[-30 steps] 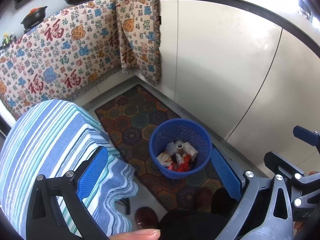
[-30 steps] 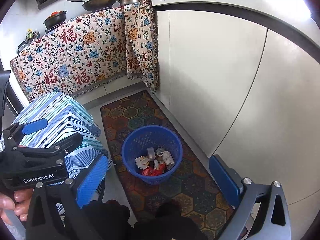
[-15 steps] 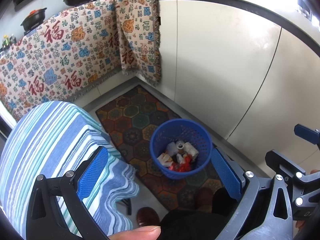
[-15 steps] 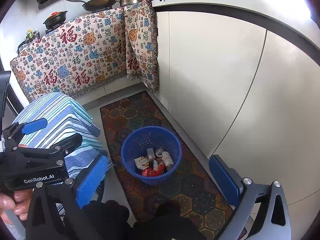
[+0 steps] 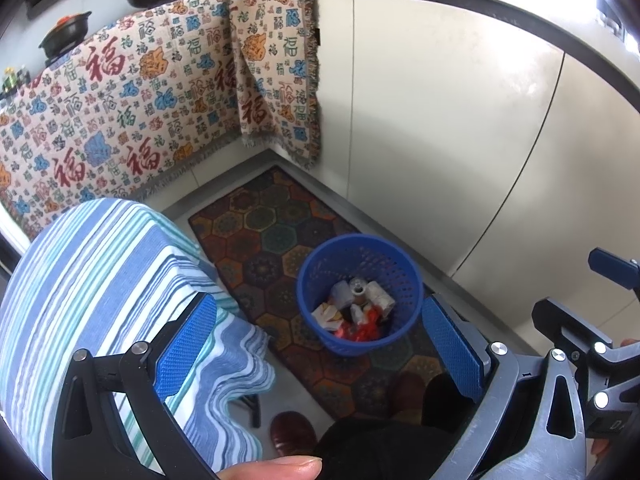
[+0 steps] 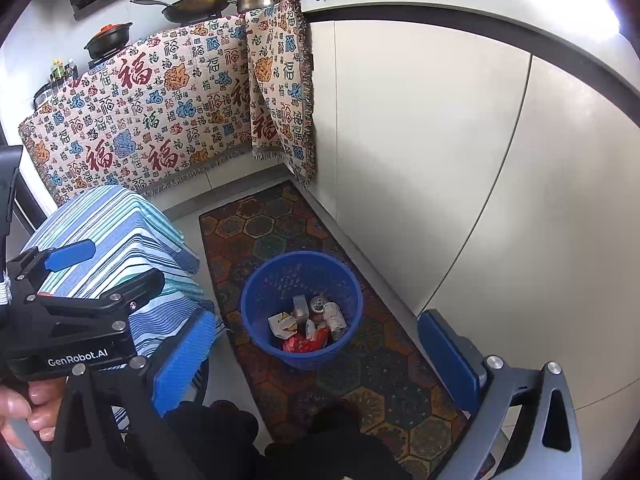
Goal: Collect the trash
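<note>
left gripper: jaws apart, empty | right gripper: jaws apart, empty | blue basket: on rug, right of striped stool, holds wrappers, a can | likely light, thin flexible plastic; take hold at the near rim

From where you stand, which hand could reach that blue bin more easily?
Probably the left gripper: the blue bin lies right between its open fingers. The right gripper is open too, bin slightly left of centre.
</note>
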`<state>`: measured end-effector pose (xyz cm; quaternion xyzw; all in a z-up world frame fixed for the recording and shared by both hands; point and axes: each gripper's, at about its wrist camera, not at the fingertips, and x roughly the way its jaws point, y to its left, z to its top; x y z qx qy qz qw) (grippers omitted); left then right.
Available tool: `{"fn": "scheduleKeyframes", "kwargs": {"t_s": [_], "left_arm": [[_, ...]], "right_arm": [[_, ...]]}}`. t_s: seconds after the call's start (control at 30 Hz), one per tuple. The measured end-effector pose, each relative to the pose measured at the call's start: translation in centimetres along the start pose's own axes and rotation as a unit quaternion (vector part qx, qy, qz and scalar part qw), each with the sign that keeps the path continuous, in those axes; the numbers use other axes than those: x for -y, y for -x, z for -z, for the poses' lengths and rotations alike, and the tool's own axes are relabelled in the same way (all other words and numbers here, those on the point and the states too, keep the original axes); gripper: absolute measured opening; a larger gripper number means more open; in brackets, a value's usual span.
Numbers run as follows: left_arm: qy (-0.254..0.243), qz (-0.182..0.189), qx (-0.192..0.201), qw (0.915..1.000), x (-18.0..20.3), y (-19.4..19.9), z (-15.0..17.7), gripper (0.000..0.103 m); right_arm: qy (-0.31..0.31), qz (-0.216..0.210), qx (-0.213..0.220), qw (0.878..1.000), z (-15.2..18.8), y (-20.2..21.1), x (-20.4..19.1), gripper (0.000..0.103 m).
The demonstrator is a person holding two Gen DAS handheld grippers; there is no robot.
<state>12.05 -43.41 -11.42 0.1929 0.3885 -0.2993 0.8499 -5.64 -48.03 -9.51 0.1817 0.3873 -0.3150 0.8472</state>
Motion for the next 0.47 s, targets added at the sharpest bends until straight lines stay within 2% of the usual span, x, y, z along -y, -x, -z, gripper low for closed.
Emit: {"fn": "scheduleKeyframes", "kwargs": {"t_s": [0.3, 0.47], "left_arm": [[-0.003, 0.006, -0.002, 1.0, -0.05, -0.1, 0.22, 0.102], [-0.005, 0.004, 0.02, 0.9998, 0.13, 0.45, 0.49, 0.102]], "right_arm": [[-0.003, 0.003, -0.002, 1.0, 0.26, -0.2, 0.05, 0.103], [-0.006, 0.003, -0.001, 1.0, 0.35, -0.3, 0.13, 0.103]]}}
